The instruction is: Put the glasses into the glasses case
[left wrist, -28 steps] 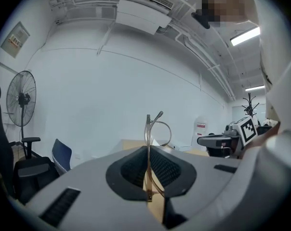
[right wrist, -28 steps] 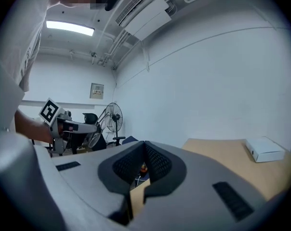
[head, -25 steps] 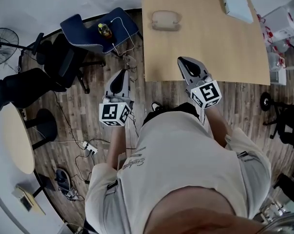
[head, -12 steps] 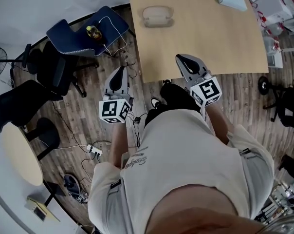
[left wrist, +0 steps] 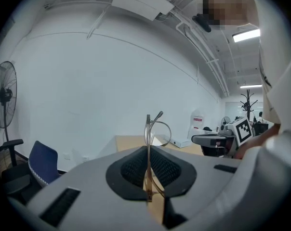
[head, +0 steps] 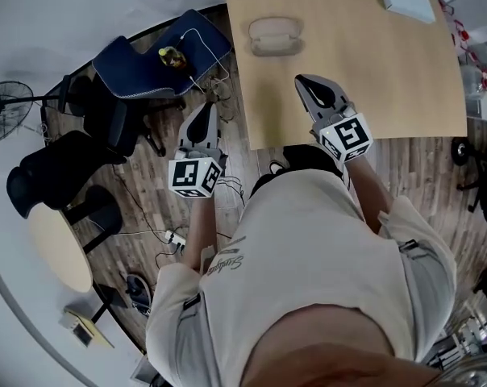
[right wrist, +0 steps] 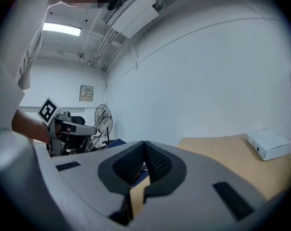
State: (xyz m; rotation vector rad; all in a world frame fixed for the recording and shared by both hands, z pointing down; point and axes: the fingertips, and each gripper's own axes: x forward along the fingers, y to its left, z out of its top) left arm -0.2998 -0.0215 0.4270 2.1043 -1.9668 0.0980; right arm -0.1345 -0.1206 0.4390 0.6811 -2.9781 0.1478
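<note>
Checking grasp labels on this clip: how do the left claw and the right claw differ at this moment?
The left claw is shut on the glasses, which stick up from its jaws; the right claw is shut with nothing between its jaws. In the head view, the left claw is over the floor beside the table; the right claw is over the table's near edge. Both point away from the person.

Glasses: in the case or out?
Out. The left gripper is shut on the glasses; the case lies apart from them on the table.
</note>
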